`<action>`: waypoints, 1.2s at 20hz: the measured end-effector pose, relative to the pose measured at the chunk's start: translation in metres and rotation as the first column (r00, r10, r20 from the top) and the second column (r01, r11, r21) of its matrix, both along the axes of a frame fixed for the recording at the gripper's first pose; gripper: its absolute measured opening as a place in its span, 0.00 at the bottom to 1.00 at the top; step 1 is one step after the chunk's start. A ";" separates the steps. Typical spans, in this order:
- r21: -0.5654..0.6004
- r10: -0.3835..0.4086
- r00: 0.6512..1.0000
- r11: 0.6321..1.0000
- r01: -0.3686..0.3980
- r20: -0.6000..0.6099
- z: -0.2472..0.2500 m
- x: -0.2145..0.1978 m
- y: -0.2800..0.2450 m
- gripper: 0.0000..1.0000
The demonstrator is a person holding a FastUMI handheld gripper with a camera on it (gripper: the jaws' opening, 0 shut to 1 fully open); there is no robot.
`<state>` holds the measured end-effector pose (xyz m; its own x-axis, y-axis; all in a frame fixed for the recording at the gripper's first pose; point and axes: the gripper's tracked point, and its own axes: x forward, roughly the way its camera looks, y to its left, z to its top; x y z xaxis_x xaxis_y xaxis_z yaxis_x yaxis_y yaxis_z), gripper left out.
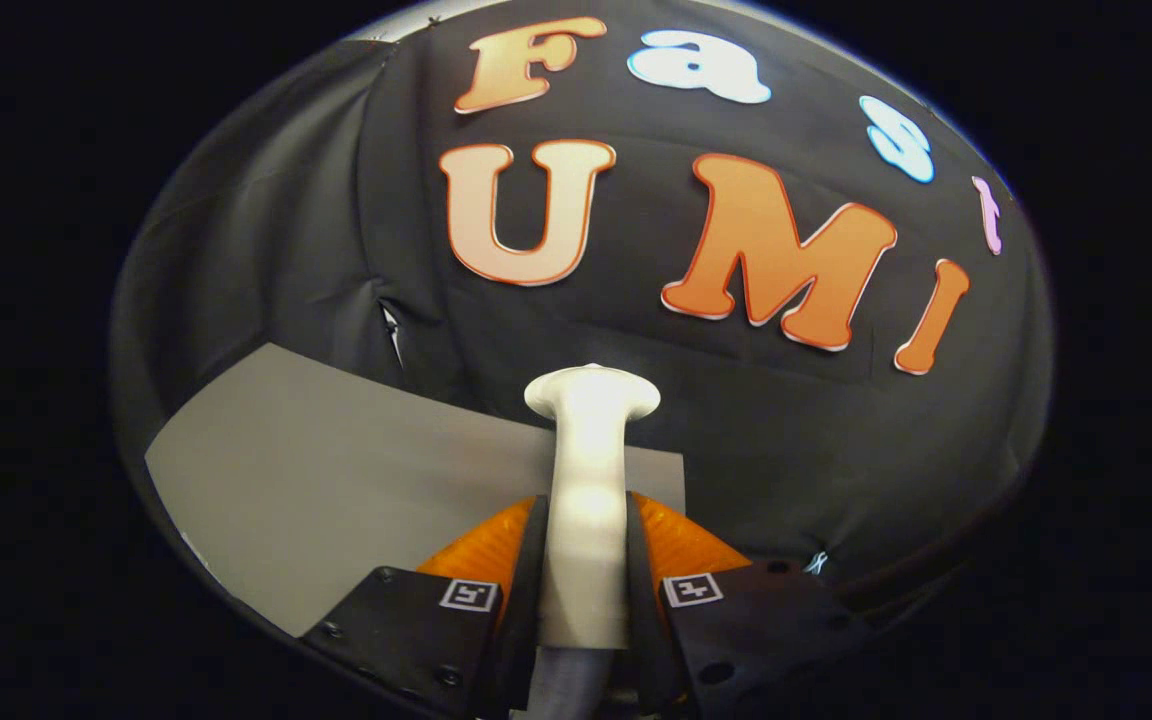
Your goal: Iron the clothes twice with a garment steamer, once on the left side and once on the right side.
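Black cloth walled the booth behind a grey tabletop [336, 480], whose far right corner sat just beside the steamer. Your fingers [584, 590] were closed on the white garment steamer [588, 480], both pressing its neck from either side. Its flared head rose beyond the fingertips, pointing at the cloth wall. You could see a grey hose [561, 690] leaving the handle's lower end, but it was cut off below.

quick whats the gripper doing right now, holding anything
gripper: closed on the white garment steamer, both jaws pressing its handle, the head sticking out ahead of them over the grey table.
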<state>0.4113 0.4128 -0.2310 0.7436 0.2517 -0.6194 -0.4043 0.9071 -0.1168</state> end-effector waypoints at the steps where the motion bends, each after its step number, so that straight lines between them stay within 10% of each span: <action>1: -0.008 0.021 0.998 1.000 -0.021 0.051 0.014 -0.007 0.000 0.47; 15: 0.271 0.172 0.963 0.936 -0.226 0.207 0.160 -0.231 -0.065 0.46; 24: 0.298 0.012 0.929 0.946 -0.130 0.369 0.217 -0.317 -0.207 0.46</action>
<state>0.0943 0.2054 -0.0135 0.8722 0.4481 -0.1960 -0.4537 0.8910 0.0182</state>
